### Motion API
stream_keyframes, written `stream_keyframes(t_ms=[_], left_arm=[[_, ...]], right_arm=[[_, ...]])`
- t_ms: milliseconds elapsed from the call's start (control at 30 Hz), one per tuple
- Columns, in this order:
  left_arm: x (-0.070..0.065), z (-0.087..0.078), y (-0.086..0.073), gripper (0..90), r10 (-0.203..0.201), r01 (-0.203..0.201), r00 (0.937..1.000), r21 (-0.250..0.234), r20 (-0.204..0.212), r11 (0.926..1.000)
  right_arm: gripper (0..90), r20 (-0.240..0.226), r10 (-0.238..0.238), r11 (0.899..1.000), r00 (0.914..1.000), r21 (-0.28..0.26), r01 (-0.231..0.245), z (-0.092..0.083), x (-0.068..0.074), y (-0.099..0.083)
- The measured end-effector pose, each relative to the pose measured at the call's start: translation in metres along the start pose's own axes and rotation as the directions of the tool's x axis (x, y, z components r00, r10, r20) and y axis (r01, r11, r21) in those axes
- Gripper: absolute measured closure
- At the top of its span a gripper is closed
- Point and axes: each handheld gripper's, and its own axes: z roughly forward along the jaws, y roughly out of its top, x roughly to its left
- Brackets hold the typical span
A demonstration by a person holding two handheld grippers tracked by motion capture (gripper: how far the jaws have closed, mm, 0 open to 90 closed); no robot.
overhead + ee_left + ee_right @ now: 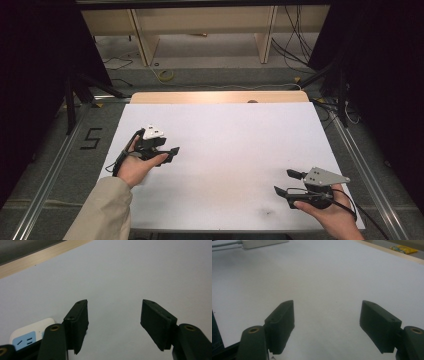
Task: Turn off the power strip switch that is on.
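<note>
Left gripper (pixel 167 152) at table's left, jaws apart, empty, white power strip (pixel 30 336) just beside it. Right gripper (pixel 289 183) near-right, likewise apart, empty. Nothing grasped yet; work all ahead.

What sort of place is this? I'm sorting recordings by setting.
Probably a lab or test bay, not a home: a table under a plain white sheet, loose cables on the floor behind it, and metal rails along both sides.

The tabletop (pixel 225 150) lies bare between the left gripper (pixel 167 152) and right gripper (pixel 285 182) — wide passage; a white power strip (pixel 30 333) sits just beside the left gripper.
</note>
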Motion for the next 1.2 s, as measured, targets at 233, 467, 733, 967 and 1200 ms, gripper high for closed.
stream_keyframes(t_ms=[233, 467, 733, 967, 1200], left_arm=[[-0.011, 0.000, -0.003, 36.3, 0.039, -0.039, 0.9992, -0.002, -0.006, 0.9992], [-0.020, -0.004, -0.007, 33.1, 0.051, -0.051, 0.9987, -0.031, 0.003, 0.9983], [-0.027, -0.010, -0.016, 29.8, 0.066, -0.066, 0.9977, -0.040, 0.010, 0.9970], [-0.030, -0.015, -0.029, 28.2, 0.083, -0.082, 0.9966, -0.055, 0.008, 0.9951], [-0.036, -0.022, -0.047, 27.9, 0.072, -0.072, 0.9974, -0.064, -0.003, 0.9953]], right_arm=[[28.7, 0.001, -0.001, 1.000, 1.0000, 0.001, 0.001, 0.000, -0.001, 0.000], [28.6, 0.000, 0.001, 1.000, 1.0000, 0.000, -0.001, 0.001, -0.001, 0.000], [28.4, 0.000, 0.004, 1.000, 1.0000, -0.004, -0.004, 0.002, -0.003, 0.001], [28.3, 0.001, 0.008, 1.000, 1.0000, -0.004, -0.008, 0.004, -0.007, 0.002], [28.3, -0.004, 0.018, 1.000, 0.9998, -0.006, -0.018, 0.008, -0.010, 0.002]])
